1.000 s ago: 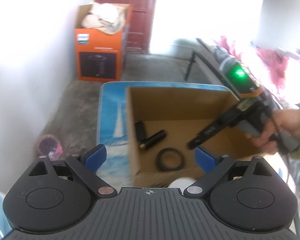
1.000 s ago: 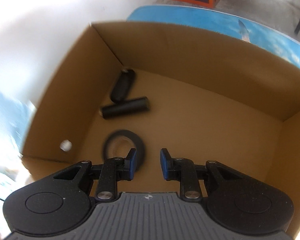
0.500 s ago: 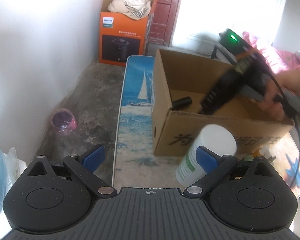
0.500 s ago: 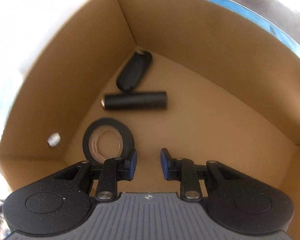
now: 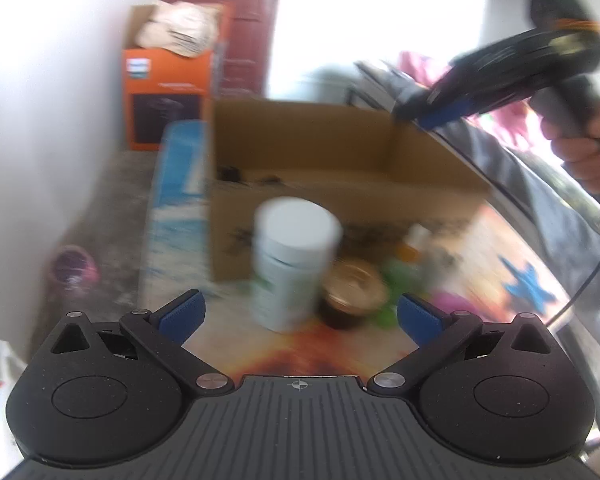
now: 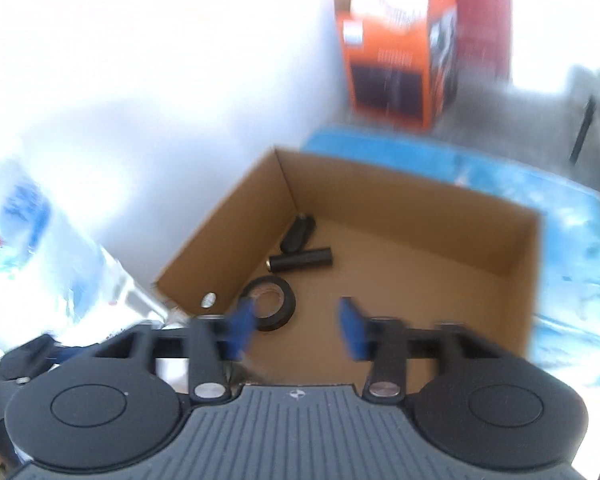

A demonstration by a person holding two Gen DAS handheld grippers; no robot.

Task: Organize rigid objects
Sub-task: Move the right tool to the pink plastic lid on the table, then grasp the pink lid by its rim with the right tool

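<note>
1. Your open brown cardboard box (image 6: 420,248) sits on the blue sailboat-print surface (image 5: 176,184). It holds a roll of black tape (image 6: 270,304), a black cylinder (image 6: 302,259) and a dark oblong piece (image 6: 298,233), all near its left corner.
2. A white-capped bottle (image 5: 290,264) stands upright just in front of the box, with a gold-lidded jar (image 5: 354,294) beside it.
3. Your left gripper (image 5: 298,316) stands fully spread with nothing between its pads; the bottle is just ahead.
4. Your right gripper (image 6: 296,326) has just been opening and holds nothing. A second ago it was deep inside the box, nearly closed; now it is above the rim.
5. The tape has stayed inside the box.
6. Print on the box front and on the orange carton (image 5: 166,92) is too blurred to read.
</note>
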